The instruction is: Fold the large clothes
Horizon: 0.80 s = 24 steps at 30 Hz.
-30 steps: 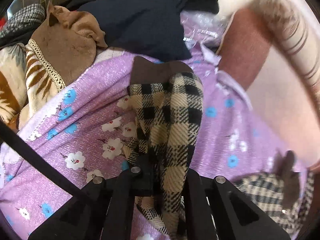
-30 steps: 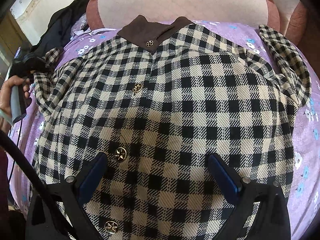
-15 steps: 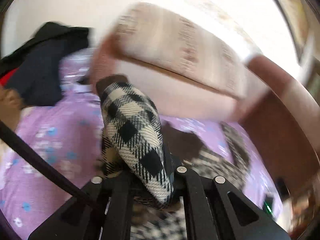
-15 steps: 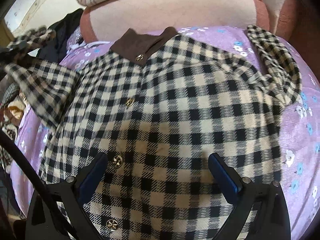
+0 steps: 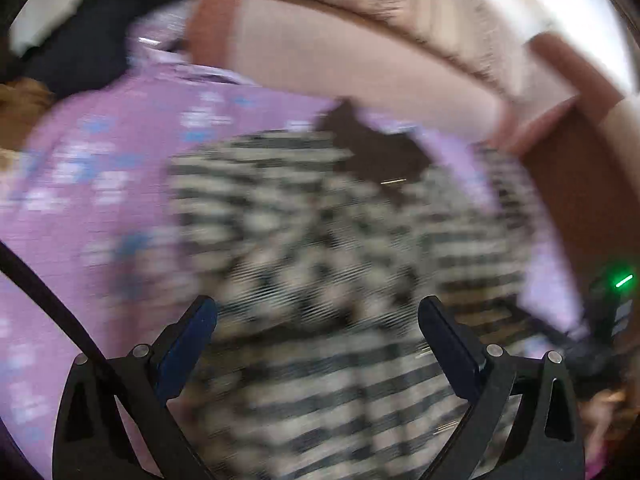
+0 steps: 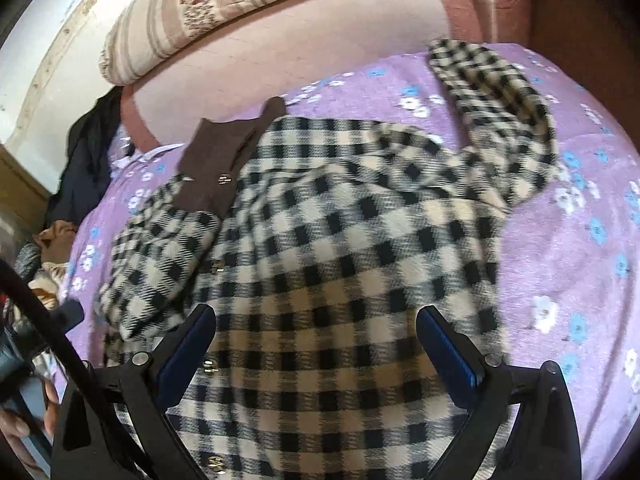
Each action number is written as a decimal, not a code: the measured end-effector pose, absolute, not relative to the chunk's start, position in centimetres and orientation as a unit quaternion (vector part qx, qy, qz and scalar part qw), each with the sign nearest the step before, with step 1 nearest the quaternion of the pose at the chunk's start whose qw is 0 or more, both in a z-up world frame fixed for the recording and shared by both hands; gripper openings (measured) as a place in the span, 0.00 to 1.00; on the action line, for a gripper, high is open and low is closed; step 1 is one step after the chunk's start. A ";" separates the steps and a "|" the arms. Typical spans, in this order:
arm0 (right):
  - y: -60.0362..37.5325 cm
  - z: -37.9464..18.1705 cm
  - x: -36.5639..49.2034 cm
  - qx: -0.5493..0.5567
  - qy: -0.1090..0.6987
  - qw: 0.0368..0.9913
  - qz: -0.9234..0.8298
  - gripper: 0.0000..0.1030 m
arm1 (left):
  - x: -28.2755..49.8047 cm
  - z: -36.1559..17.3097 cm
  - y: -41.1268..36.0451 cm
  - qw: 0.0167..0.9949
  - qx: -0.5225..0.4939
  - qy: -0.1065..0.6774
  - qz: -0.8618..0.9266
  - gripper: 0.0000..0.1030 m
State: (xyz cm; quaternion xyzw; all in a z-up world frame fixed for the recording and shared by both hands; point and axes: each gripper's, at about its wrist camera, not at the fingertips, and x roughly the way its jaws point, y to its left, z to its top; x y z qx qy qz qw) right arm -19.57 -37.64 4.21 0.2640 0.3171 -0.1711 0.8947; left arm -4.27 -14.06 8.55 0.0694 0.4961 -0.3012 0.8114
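Note:
A black-and-cream checked shirt (image 6: 340, 248) with a brown collar (image 6: 224, 160) and gold buttons lies front up on a purple flowered sheet (image 6: 568, 248). Its left sleeve (image 6: 160, 264) lies folded over the chest; the right sleeve (image 6: 500, 100) stretches out to the upper right. My right gripper (image 6: 316, 320) hovers open over the lower front, nothing between its fingers. The left wrist view is blurred: my left gripper (image 5: 318, 312) hangs above the shirt (image 5: 320, 260), its jaws opening wide, with nothing between them. The collar (image 5: 372, 152) shows beyond.
A pink padded headboard (image 6: 280, 52) with a striped pillow (image 6: 200, 12) on top borders the sheet at the back. Dark clothes (image 6: 84, 152) and other garments (image 6: 52, 240) are heaped at the left. A hand (image 6: 24, 420) shows at the lower left edge.
My left gripper carried the left sleeve across over the chest, then let it go and its jaws spread wide. The sleeve now lies folded on the shirt. The right gripper shifted a little, staying open.

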 end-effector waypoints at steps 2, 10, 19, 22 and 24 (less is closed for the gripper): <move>-37.4 4.4 -18.4 0.266 0.311 0.901 -0.146 0.96 | -4.6 8.3 -12.1 0.835 0.117 0.481 -0.240 0.97; -36.3 5.3 -9.7 0.292 0.311 0.902 -0.070 0.88 | -4.3 5.3 -9.3 0.854 0.130 0.469 -0.185 0.97; -37.7 5.5 -5.1 0.307 0.301 0.901 -0.058 0.15 | -0.2 1.7 -9.8 0.850 0.144 0.489 -0.132 0.97; -38.3 8.5 -9.7 0.269 0.240 0.928 -0.099 0.14 | 0.1 1.1 -9.6 0.847 0.131 0.500 -0.129 0.97; -39.4 9.6 -13.0 0.265 0.210 0.931 -0.138 0.14 | 0.0 1.0 -9.7 0.847 0.132 0.499 -0.127 0.97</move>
